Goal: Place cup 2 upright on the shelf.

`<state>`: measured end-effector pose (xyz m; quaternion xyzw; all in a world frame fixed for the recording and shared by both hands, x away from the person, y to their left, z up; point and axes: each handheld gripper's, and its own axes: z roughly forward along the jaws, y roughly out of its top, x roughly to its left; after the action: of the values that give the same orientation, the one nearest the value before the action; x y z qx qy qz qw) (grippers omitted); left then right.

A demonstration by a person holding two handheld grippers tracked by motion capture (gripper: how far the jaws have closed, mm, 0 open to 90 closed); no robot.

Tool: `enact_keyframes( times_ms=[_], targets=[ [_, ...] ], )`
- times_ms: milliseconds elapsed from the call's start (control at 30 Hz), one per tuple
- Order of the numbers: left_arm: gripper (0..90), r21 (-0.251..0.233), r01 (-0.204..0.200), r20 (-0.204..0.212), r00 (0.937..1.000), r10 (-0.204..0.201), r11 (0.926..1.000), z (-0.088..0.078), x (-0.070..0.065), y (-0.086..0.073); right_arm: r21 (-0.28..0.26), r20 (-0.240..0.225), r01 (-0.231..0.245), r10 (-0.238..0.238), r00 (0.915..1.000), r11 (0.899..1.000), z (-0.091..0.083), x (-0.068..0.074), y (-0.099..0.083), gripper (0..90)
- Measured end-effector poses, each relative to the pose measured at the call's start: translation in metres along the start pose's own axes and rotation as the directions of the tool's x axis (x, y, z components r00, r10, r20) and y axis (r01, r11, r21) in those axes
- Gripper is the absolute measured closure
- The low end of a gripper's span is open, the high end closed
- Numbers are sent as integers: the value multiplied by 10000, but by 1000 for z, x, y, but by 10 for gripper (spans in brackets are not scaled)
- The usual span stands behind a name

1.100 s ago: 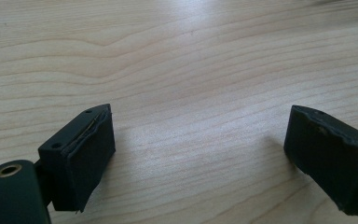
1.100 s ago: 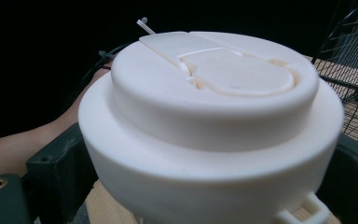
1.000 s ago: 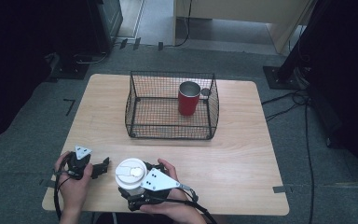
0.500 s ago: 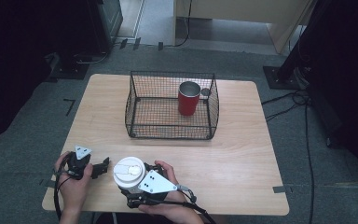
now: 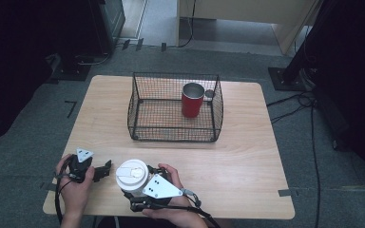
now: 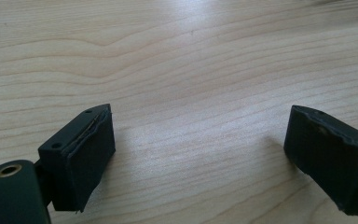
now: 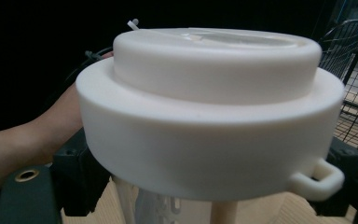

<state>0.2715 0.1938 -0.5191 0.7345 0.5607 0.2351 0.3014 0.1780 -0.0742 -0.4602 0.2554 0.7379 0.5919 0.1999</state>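
Observation:
A clear cup with a broad white lid stands near the table's front edge. My right gripper is shut on the cup's body just below the lid. In the right gripper view the lid looms close, and the two black jaws sit on either side under it around the right gripper's centre. My left gripper rests on the table just left of the cup. In the left gripper view its jaws stand wide apart over bare wood, with nothing between them.
A black wire basket stands at the middle back of the wooden table, with a red metal cup upright in its right rear corner. Cables trail from both grippers over the front edge. Dark equipment surrounds the table.
The right gripper's grey plate has shifted slightly toward the table's front edge and its jaws have drawn in against the cup. The cup and the left hand have stayed in place.

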Motion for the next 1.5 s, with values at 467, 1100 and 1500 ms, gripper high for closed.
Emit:
enact_keyframes(
  times_ms=[467,1100,1500],
  targets=[
    [95,1,4,0,10000,-4,10000,0,0,0,-567,416,-278,302,9987,9980,-6,-8,8,165],
    [95,16,-1,5,10000,1,10000,0,0,0,-1262,1325,-112,280,9908,9919,-9,-25,30,165],
    [95,15,-2,2,10000,2,10000,0,0,0,-1561,1742,19,257,9844,9877,-8,-36,46,165]
  ],
)
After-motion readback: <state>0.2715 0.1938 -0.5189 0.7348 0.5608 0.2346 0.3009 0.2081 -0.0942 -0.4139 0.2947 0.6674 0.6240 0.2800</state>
